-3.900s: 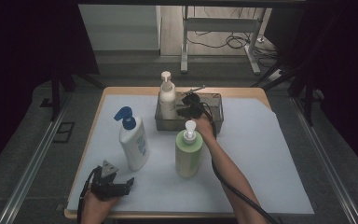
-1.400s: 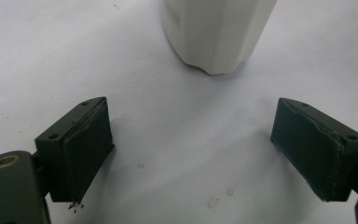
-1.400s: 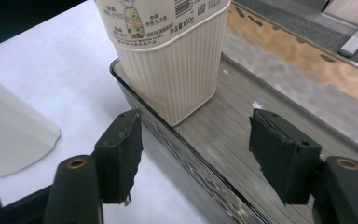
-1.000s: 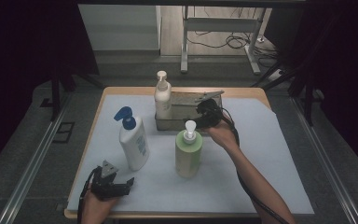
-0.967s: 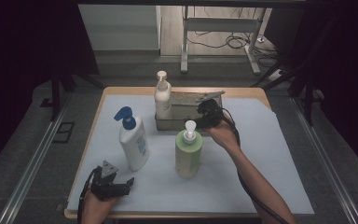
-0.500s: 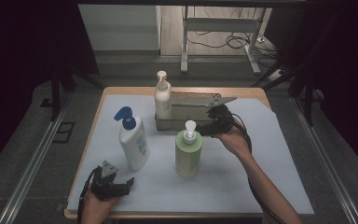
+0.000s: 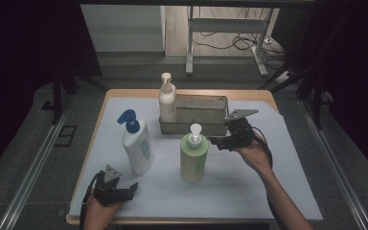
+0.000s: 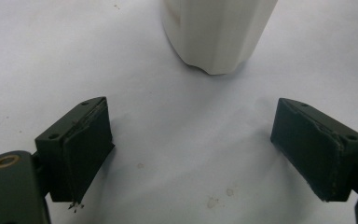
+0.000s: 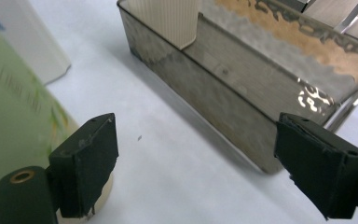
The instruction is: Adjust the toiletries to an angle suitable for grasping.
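Target next, by the look of it: green bottle [image 7: 192, 158], upright on the bench [image 7: 239, 196], just in front of the metal tray [image 7: 194, 128] (cream bottle [image 7: 167, 98] already standing in the tray's left end). Right gripper [image 7: 219, 142] just beside the green bottle's pump and about level with it, fingers having just been spreading, now wide apart with nothing between them. Left gripper [image 7: 127, 190] low near the bench's front edge, fingers likewise spread and empty, white bottle with the blue pump [image 7: 137, 146] just ahead.

Drop lower before closing. Aim for the broad body, not the pump or neck, to avoid tipping so tall a bottle. Swing towards the bottle to centre it (seen off to the left, partly behind one finger, in the right gripper view). Place one finger on each side, square to the label faces. Close firmly but not hard; plastic probably slick and slightly squashy. Lift straight up, clear the tray wall, then lower beside the cream bottle without nudging it.
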Motion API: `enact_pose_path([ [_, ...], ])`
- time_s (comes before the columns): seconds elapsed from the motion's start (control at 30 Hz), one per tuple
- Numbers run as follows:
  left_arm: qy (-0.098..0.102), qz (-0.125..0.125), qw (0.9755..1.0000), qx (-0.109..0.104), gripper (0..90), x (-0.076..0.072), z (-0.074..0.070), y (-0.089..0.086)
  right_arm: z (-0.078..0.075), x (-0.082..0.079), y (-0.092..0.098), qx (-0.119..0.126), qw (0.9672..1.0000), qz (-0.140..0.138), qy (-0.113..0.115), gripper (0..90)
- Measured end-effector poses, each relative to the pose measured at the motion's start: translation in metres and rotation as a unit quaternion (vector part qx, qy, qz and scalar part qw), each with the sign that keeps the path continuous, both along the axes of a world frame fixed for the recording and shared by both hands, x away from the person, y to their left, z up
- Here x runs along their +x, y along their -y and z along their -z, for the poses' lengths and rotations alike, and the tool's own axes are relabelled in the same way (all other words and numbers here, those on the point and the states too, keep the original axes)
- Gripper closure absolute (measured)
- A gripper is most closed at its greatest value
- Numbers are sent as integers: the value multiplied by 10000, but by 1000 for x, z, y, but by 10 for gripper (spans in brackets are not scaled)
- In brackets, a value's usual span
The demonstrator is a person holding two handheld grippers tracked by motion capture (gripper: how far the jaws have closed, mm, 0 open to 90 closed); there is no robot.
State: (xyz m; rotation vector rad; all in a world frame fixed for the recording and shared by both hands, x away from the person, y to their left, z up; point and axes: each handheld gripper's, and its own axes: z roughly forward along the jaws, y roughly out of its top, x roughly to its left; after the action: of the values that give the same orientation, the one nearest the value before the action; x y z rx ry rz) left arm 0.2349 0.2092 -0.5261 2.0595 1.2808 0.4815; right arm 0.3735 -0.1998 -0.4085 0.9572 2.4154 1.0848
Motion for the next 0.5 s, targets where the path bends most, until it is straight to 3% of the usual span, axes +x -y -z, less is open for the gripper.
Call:
enact_pose_path([
  [0.5,6,-16,10000,0,121,0,0,0,13,-28,28,39,9999,-92,-50,123],
])
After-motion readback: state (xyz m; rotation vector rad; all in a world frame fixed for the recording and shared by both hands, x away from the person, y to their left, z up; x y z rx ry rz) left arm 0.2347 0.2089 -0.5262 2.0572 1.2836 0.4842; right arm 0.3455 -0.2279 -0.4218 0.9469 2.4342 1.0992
